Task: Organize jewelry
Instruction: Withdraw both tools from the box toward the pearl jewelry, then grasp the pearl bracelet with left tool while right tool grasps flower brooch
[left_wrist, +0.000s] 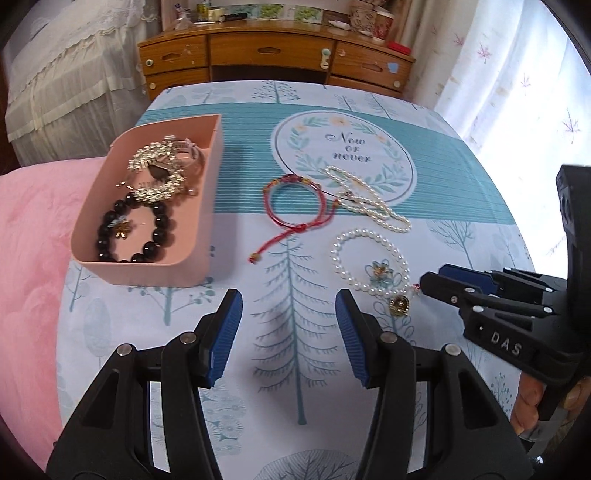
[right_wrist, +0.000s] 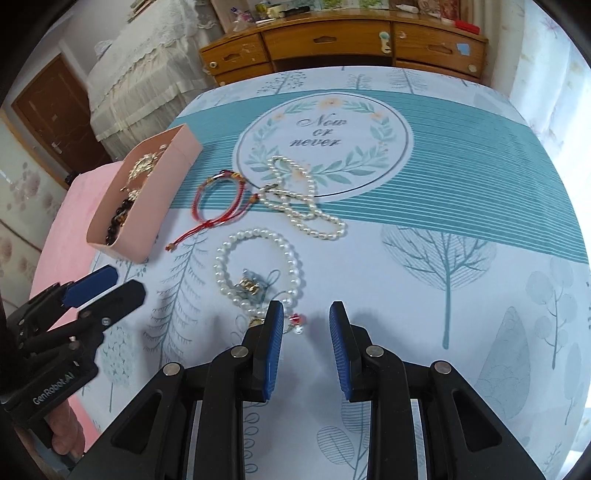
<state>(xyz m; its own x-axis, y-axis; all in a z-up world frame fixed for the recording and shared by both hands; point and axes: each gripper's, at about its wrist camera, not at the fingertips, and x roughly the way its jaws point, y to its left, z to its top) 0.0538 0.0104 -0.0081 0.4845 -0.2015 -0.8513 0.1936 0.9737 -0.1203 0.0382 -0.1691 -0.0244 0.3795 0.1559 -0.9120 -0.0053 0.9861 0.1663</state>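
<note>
A pink box holds a black bead bracelet, a gold leaf piece and a watch. On the cloth lie a red cord bracelet, a long pearl strand and a round pearl bracelet with a blue flower charm and a gold button. My left gripper is open and empty, near the box. My right gripper is open, its fingers at the near end of the round pearl bracelet.
The table wears a blue tree-print cloth with a "Now or never" wreath. A pink bedspread lies left of it. A wooden desk with drawers stands behind, and curtains hang on the right.
</note>
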